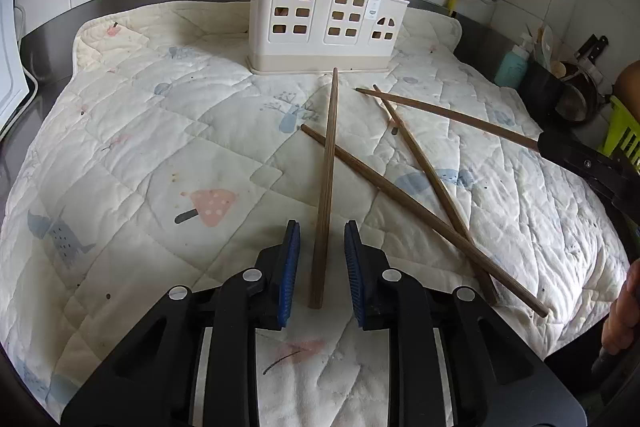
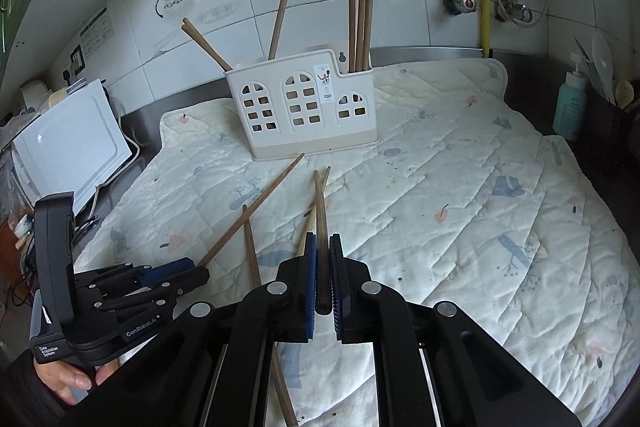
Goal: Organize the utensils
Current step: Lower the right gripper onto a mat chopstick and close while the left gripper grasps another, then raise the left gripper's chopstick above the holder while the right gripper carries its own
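Our left gripper point(image 1: 322, 269) stands parted astride a brown wooden chopstick point(image 1: 326, 183) on the quilted mat point(image 1: 140, 147); we should close squarely. Our right gripper point(image 2: 323, 281) pinches another chopstick point(image 2: 320, 211), aimed at the cream plastic holder point(image 2: 300, 107) at twelve o'clock.

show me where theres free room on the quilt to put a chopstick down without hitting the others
Free: the quilt left of the loose chopsticks, from the utensil holder down toward the left gripper, and in the right wrist view the wide stretch right of the right gripper. Crowded: the crossed pile between both grippers, before the holder.
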### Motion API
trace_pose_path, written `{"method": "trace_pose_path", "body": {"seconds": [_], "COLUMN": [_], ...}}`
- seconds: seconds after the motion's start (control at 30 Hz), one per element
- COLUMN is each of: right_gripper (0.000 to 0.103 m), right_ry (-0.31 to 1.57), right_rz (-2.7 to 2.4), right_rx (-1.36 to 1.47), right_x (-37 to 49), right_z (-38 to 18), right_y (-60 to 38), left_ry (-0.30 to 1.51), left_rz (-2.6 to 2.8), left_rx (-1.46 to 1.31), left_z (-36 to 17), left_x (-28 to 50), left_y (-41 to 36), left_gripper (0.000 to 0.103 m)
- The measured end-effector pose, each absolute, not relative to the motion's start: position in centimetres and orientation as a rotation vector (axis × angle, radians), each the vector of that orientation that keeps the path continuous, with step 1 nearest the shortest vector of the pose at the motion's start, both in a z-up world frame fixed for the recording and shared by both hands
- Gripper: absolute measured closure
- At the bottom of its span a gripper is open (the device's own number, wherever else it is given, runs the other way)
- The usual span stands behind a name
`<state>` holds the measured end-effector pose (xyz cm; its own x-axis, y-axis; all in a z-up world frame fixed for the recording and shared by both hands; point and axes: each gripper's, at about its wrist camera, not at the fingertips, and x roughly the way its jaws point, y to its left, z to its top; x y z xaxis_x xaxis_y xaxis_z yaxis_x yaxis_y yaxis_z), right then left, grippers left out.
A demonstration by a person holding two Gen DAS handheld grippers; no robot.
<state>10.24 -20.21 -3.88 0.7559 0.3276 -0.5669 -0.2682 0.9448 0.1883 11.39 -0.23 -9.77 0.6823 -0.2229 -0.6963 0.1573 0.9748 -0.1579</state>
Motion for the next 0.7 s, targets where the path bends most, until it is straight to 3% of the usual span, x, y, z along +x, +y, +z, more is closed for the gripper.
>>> {"method": "trace_pose_path", "body": {"seconds": [0.2, 0.37, 0.7], "right_gripper": [0.096, 0.096, 0.096], "right_ry": [0.607, 0.572, 0.489], "right_rz": [0.328, 0.341, 0.404], "right_rx": [0.094, 0.070, 0.038], "right_x": [9.9, 9.6, 9.9], "right_z": [-3.1, -1.7, 3.5], "right_y": [-20.7, -21.1, -22.1], "left_ry": [0.825, 0.826, 0.679], "left_rz": [-0.186, -0.174, -0.195], "left_rx": [-0.029, -0.037, -0.076], "left_z": [-9.8, -9.2, -5.0], "left_x": [12.3, 12.6, 10.7], "left_y": [-1.2, -1.2, -0.5], "left_gripper": [0.086, 0.097, 0.098]}}
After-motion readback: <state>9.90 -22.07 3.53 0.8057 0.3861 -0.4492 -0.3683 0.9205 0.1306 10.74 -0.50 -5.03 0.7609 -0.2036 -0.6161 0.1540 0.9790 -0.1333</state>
